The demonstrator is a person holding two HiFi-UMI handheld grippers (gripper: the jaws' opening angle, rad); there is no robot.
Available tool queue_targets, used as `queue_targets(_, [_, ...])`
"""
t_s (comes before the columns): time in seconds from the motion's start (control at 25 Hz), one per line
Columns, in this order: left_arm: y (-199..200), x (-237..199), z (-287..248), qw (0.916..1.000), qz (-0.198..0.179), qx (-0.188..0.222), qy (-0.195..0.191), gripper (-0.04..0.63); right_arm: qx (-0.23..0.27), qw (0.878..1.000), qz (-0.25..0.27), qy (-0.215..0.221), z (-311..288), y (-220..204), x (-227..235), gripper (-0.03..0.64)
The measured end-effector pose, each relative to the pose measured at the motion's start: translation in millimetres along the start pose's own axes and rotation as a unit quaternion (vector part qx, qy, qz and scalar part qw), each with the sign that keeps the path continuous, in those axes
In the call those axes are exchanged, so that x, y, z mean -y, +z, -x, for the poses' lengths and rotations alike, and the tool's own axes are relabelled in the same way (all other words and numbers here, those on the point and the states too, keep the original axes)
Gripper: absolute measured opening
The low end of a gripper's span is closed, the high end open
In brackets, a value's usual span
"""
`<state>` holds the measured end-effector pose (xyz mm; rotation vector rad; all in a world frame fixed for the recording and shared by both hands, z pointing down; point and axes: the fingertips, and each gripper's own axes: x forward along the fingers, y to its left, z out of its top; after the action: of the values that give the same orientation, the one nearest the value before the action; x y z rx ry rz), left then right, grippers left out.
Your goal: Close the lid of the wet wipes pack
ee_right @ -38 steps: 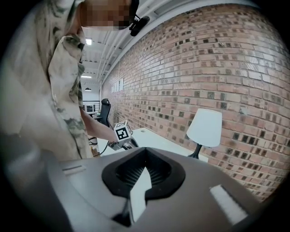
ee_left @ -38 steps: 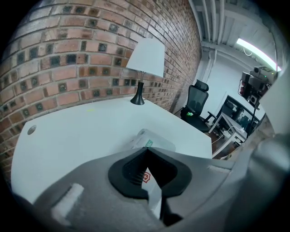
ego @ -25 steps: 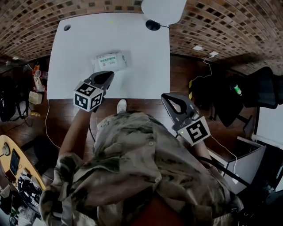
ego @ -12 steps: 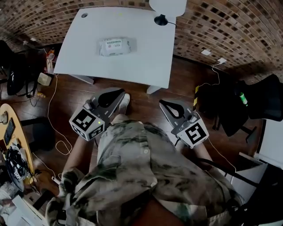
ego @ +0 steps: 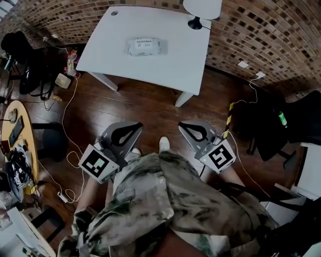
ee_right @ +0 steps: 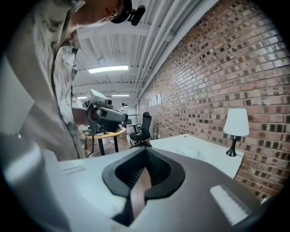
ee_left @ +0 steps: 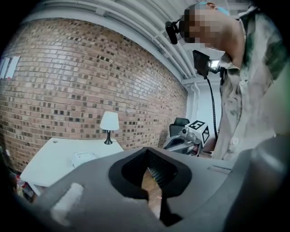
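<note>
Two grippers sit low and close to the body, both over the wood floor (ego: 145, 108) and well short of the table (ego: 175, 60). Left gripper (ego: 136, 125) first: its own view shows the jaws drawn together at the tips, nothing between them, just a sliver of floor through the gap. Right gripper (ego: 183, 125), same story: jaws closed tip to tip and nothing in them. They point forward, side by side, well apart, marker cubes back toward the person. Between them, two pale shoes (ego: 164, 144) poke out from under a camouflage shirt (ego: 165, 201).

Out past the floor, the white table stands against the brick wall (ego: 261, 35). Wipes pack (ego: 144, 46) lies flat near the middle of it, label up, touching nothing else. From this range I cannot tell how its lid stands. Lamp (ego: 200, 10) is on the far right corner, well apart from the pack, and a small round hole (ego: 114, 13) marks the far left corner.

From the left gripper view, the pack (ee_left: 83, 158) shows as a pale lump on the table (ee_left: 45, 165), lamp (ee_left: 109, 124) behind it, and the right gripper (ee_left: 188, 136) is off to the side. From the right gripper view, the table (ee_right: 204, 154) and lamp (ee_right: 236, 124) sit against the brick, the left gripper (ee_right: 106, 115) across the way.
</note>
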<state>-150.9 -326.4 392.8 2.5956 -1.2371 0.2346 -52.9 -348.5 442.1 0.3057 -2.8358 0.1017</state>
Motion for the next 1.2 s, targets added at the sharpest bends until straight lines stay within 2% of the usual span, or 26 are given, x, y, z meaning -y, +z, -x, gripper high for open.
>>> queue_targets(0.28, [-5.0, 41.4, 68.2, 0.9998, -0.003, 0.017, -0.011, 0.002, 0.001, 1.000, 0.025, 0.009, -10.4, 12.8, -58.5, 0.008])
queue_targets(0.56, [-36.0, 64.0, 172.7, 0.9997, 0.004, 0.023, 0.009, 0.002, -0.003, 0.999, 0.038, 0.003, -27.7, 26.6, -160.2, 0.008])
queue_targets(0.72, [-54.3, 83.5, 223.4, 0.9996, 0.002, 0.027, -0.002, 0.002, -0.006, 1.000, 0.026, -0.013, -27.6, 29.6, -218.3, 0.008])
queue_targets(0.96, [-76.4, 113.4, 266.3, 0.9990, 0.007, 0.034, -0.029, 0.002, -0.014, 0.999, 0.014, -0.036, -10.8, 28.2, -284.2, 0.008])
queue_targets(1.2, [-80.2, 151.6, 282.3, 0.9980, 0.000, 0.043, -0.047, 0.002, -0.018, 0.999, 0.023, -0.043, 19.8, 29.5, -321.6, 0.008])
